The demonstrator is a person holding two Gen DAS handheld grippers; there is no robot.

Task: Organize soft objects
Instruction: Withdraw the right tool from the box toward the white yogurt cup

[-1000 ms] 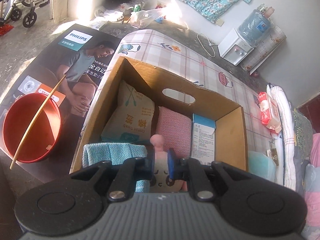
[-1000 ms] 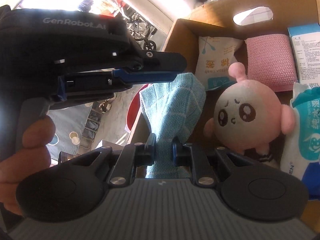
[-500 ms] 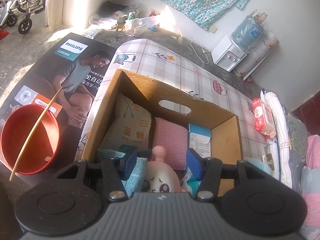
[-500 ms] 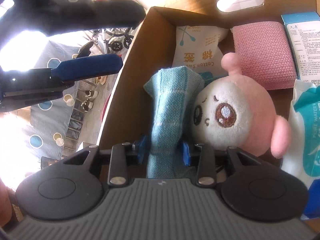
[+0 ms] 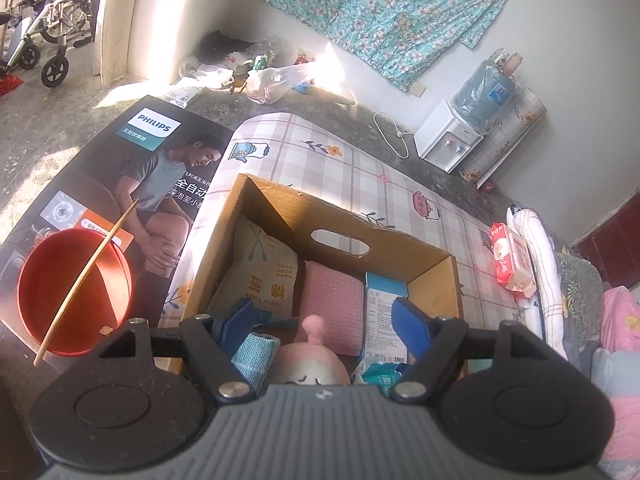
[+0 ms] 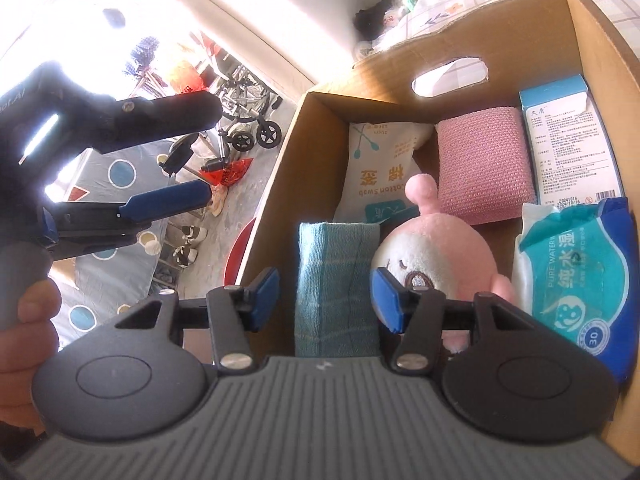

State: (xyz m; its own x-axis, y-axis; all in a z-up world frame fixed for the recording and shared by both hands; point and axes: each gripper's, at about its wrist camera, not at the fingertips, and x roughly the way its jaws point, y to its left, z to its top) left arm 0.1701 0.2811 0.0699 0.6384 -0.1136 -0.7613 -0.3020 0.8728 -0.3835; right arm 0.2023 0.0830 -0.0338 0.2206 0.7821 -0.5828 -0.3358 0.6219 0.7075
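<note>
A cardboard box (image 5: pixel 436 276) (image 6: pixel 600 40) holds a pink plush toy (image 6: pixel 440 248) (image 5: pixel 312 356), a folded teal towel (image 6: pixel 336 280) (image 5: pixel 256 356), a pink cloth (image 6: pixel 484 168) (image 5: pixel 332 312), a cotton swab bag (image 6: pixel 376 164) (image 5: pixel 260 272), a wet wipes pack (image 6: pixel 576 280) and a white-blue carton (image 6: pixel 568 140) (image 5: pixel 384 320). My right gripper (image 6: pixel 326 300) is open, its fingers on either side of the towel, apart from it. My left gripper (image 5: pixel 324 324) is open above the box, over the plush toy; it also shows at the left of the right wrist view (image 6: pixel 160 200).
The box stands on a checked tablecloth (image 5: pixel 320 160). A red basin (image 5: pixel 72 292) with a stick across it sits on a Philips poster (image 5: pixel 140 160) at the left. A red wipes pack (image 5: pixel 508 264) lies at the right. A water dispenser (image 5: pixel 460 136) stands by the far wall.
Both grippers have opened. The left one let go of the plush toy and rose; the right one let go of the teal towel, which now stands in the box beside the toy.
</note>
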